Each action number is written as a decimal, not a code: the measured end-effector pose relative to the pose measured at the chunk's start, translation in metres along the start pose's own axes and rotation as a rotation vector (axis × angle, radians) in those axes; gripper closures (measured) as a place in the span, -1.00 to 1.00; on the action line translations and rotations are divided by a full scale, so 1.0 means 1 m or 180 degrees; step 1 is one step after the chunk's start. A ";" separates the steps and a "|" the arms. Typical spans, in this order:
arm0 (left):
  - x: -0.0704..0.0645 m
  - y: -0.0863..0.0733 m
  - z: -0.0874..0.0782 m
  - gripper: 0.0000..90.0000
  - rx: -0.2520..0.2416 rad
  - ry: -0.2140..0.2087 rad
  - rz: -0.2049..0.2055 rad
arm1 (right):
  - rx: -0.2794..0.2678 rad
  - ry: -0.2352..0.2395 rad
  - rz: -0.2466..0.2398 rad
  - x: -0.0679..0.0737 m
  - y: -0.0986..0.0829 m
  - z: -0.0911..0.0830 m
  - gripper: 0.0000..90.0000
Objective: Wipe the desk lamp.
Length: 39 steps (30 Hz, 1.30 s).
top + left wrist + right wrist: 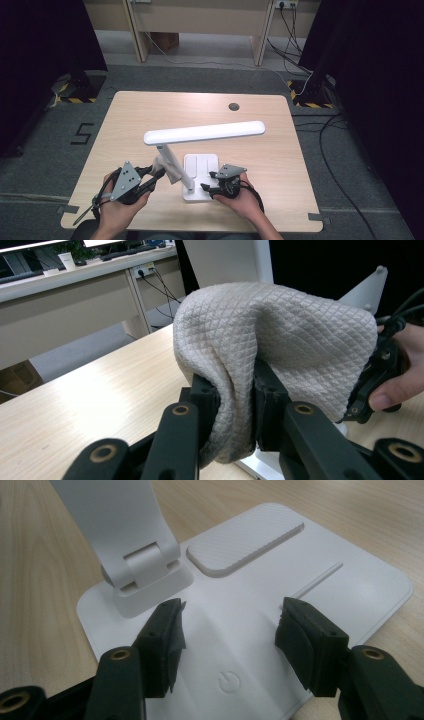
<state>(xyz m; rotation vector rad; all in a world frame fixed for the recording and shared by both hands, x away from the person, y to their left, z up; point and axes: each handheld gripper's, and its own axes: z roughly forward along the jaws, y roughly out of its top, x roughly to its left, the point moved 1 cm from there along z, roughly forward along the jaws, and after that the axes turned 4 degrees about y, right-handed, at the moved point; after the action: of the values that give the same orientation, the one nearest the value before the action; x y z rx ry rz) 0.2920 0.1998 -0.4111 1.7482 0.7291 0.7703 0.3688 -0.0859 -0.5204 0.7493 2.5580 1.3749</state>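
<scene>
Left gripper (159,173) clenched on my cloth (166,169) against the lamp (202,134) stem; right gripper (206,180) released over its base, desk's 6 o'clock — hard wiping could tip it.

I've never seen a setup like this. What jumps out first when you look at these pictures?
A white desk lamp stands mid-table, its long head stretched over the wood. The left gripper pinches a quilted beige cloth against the lamp's arm, while the right gripper hovers open over the lamp's base, just above its power symbol.
</scene>
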 end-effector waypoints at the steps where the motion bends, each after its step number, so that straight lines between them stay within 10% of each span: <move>1: -0.001 -0.002 0.002 0.67 0.0008 -0.0009 -0.0010 | 0.0000 0.0001 0.0000 0.000 0.000 0.000 -0.03; 39: -0.027 -0.047 0.027 0.67 0.0416 0.0061 -0.0197 | 0.0003 0.0001 0.0012 0.000 0.000 0.000 -0.03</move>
<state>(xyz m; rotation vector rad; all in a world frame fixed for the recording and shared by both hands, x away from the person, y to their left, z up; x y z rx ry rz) 0.2914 0.1760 -0.4673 1.8283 0.8591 0.7118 0.3686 -0.0859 -0.5203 0.7546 2.5588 1.3752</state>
